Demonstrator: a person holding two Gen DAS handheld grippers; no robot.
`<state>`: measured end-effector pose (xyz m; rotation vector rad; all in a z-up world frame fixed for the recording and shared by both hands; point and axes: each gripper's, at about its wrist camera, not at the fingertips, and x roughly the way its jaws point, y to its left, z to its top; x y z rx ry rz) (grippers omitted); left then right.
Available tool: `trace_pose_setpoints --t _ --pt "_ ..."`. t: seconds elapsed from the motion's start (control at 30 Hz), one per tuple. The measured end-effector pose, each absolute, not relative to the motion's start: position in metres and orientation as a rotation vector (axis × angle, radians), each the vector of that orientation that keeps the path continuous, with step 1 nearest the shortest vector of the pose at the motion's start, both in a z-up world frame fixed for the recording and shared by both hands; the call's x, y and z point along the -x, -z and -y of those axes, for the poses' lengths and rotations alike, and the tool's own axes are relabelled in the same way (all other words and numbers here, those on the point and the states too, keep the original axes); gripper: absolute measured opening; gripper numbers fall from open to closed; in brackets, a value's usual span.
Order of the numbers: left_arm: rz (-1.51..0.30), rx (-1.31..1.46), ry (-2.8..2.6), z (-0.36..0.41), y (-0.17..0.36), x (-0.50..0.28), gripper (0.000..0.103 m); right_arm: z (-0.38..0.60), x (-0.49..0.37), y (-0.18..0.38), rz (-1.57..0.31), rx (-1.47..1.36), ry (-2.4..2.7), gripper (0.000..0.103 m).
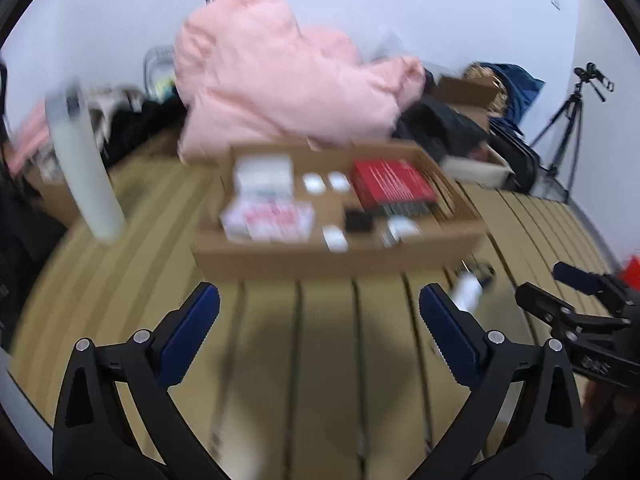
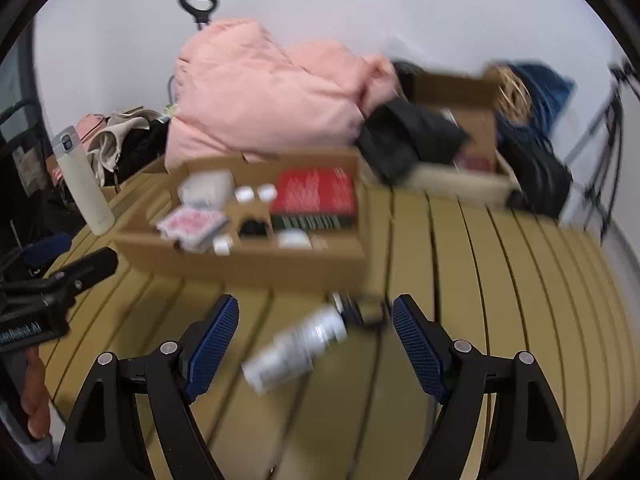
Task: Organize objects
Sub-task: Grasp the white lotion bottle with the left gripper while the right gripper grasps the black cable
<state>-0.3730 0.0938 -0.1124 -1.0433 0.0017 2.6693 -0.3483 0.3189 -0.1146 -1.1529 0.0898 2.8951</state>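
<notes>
A white bottle with a dark cap (image 2: pixel 296 344) lies on its side on the slatted tan table (image 2: pixel 460 280), in front of my right gripper (image 2: pixel 316 304). That gripper is open; the bottle shows in the gap between its blue pads, which do not touch it. My left gripper (image 1: pixel 319 296) is open over bare slats with nothing between its fingers. The bottle (image 1: pixel 470 290) lies just right of its right finger. Behind stands a shallow cardboard box (image 1: pixel 340 258) holding a red book (image 1: pixel 390 184), red-and-white packs (image 1: pixel 272 216) and small white items.
A tall white flask (image 1: pixel 88 176) stands at the left of the box. A heap of pink cloth (image 1: pixel 280 88), dark bags and another carton (image 2: pixel 460 120) crowd the back. A tripod (image 1: pixel 568 120) stands at the far right. Both views are blurred.
</notes>
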Motion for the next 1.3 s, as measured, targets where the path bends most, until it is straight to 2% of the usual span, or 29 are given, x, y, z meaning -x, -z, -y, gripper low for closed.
trace_pose_setpoints --t 0.1,0.2,0.4,0.53,0.73,0.77,0.83,0.87,0.97,1.03,1.07,1.1,1.17,1.23,1.3 --pt "-0.015 1.028 -2.637 -0.098 0.136 0.344 0.099 -0.335 0.326 0.14 -0.039 1.178 -2.797 0.083" --pt "-0.164 0.977 -2.625 -0.123 0.141 0.338 0.099 -0.355 0.324 0.155 -0.15 1.225 -2.752 0.083" --pt "-0.206 0.981 -2.565 -0.145 0.154 0.336 0.099 -0.368 0.322 0.155 -0.255 1.173 -2.776 0.083" --pt "-0.227 0.951 -2.523 -0.161 0.152 0.337 0.099 -0.367 0.326 0.162 -0.249 1.191 -2.754 0.083" --pt "-0.177 0.935 -2.409 -0.198 0.153 0.363 0.097 -0.377 0.33 0.163 -0.338 1.166 -2.764 0.083" --pt "-0.167 0.937 -2.383 -0.206 0.155 0.37 0.095 -0.384 0.332 0.161 -0.396 1.162 -2.773 0.083" --pt "-0.166 0.981 -2.336 -0.222 0.161 0.388 0.082 -0.398 0.338 0.156 -0.465 1.139 -2.744 0.082" --pt "-0.2 1.013 -2.337 -0.23 0.165 0.395 0.072 -0.408 0.341 0.153 -0.496 1.118 -2.733 0.08" --pt "-0.28 1.055 -2.329 -0.244 0.176 0.406 0.07 -0.424 0.35 0.141 -0.577 1.058 -2.779 0.079" --pt "-0.248 1.115 -2.293 -0.246 0.186 0.411 0.07 -0.425 0.359 0.137 -0.561 1.059 -2.793 0.079" --pt "-0.227 1.132 -2.278 -0.246 0.189 0.413 0.066 -0.424 0.365 0.137 -0.549 1.075 -2.793 0.079" --pt "-0.216 1.142 -2.273 -0.245 0.192 0.414 0.049 -0.423 0.375 0.139 -0.535 1.109 -2.781 0.079" --pt "-0.22 1.154 -2.287 -0.244 0.197 0.414 0.025 -0.42 0.388 0.143 -0.523 1.151 -2.773 0.079" --pt "-0.213 1.134 -2.303 -0.239 0.194 0.408 0.024 -0.41 0.402 0.148 -0.496 1.186 -2.79 0.078" --pt "-0.213 1.118 -2.327 -0.233 0.19 0.406 0.024 -0.397 0.41 0.157 -0.444 1.231 -2.808 0.069"
